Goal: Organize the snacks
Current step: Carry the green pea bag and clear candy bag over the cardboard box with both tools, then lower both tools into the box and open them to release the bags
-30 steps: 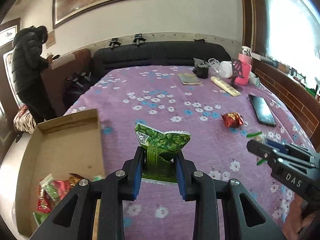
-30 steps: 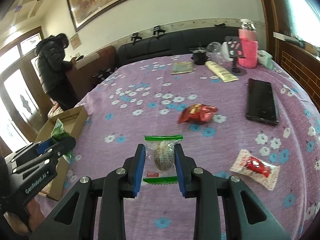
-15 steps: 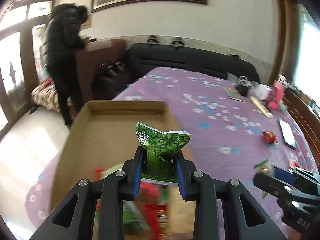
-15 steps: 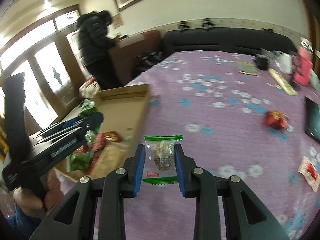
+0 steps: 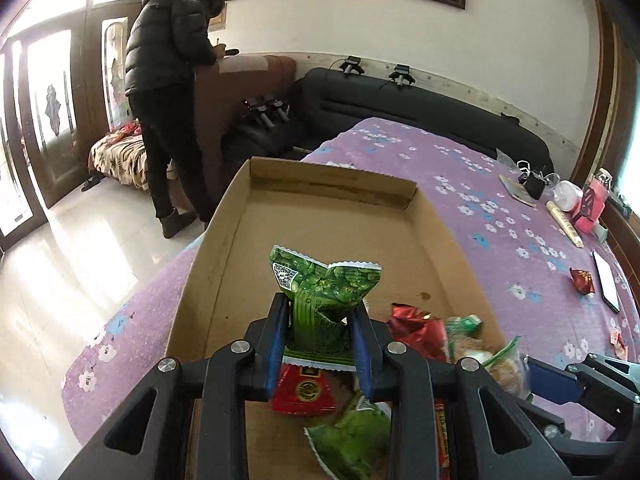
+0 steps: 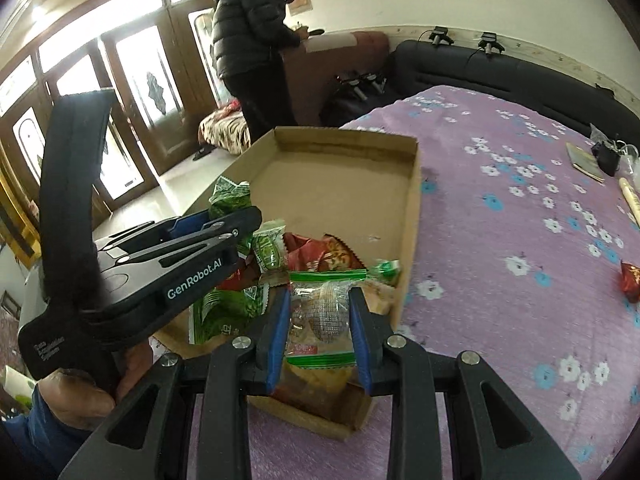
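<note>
- Left gripper (image 5: 320, 340) pinched a green snack packet (image 5: 324, 300), held over the near end of the cardboard box (image 5: 332, 188).
- Right gripper (image 6: 318, 328) pinched a clear cake packet (image 6: 322, 312) above the box's near corner.
- Other snacks (image 5: 416, 328) lay in the box on the purple flowered cloth (image 6: 520, 200).

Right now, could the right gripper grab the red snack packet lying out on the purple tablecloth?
Probably not as things stand. The right gripper is already shut on a clear cake packet over the cardboard box, and the red snack packet lies well off to its right on the tablecloth.
</note>
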